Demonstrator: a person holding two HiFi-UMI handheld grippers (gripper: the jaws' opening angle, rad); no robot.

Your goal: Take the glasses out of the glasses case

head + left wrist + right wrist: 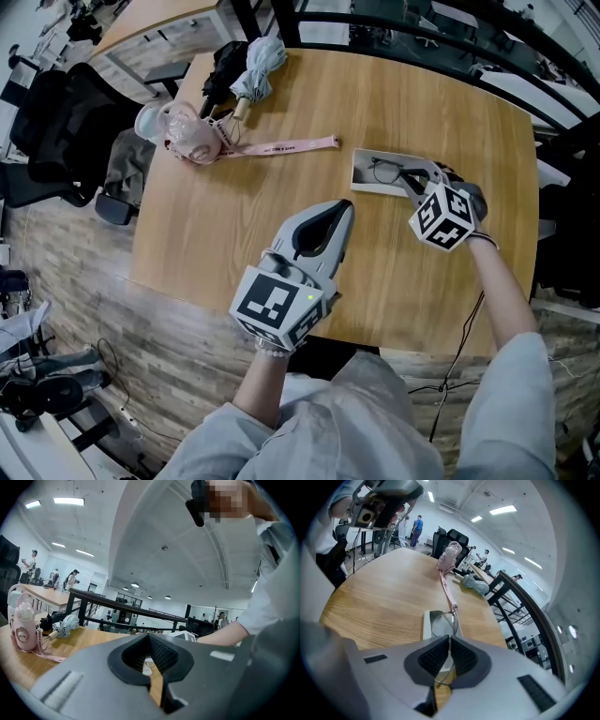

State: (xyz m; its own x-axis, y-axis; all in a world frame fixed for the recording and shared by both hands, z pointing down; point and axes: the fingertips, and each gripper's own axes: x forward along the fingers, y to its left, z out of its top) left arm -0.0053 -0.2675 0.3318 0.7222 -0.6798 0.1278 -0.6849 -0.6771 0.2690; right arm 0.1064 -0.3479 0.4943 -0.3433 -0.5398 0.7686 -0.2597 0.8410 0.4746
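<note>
A white glasses case (367, 175) lies open on the wooden table (450, 281), right of centre. Thin wire-framed glasses (385, 170) rest in it. My right gripper (410, 178) reaches in from the case's right end and is shut on the glasses' frame. In the right gripper view the wire runs between the closed pads (435, 657), and one lens (440, 624) sits over the case (426, 626) just beyond my right gripper (450, 638). My left gripper (343, 208) hovers over the table left of the case, shut with nothing in it. Its jaws (149, 637) meet at the tip.
A pink water bottle (183, 131) with a long pink strap (281, 146) lies at the table's far left. A folded pale umbrella (258, 67) and a black item (223, 66) sit behind it. A black railing (441, 37) runs past the far edge. Office chairs (56, 122) stand at left.
</note>
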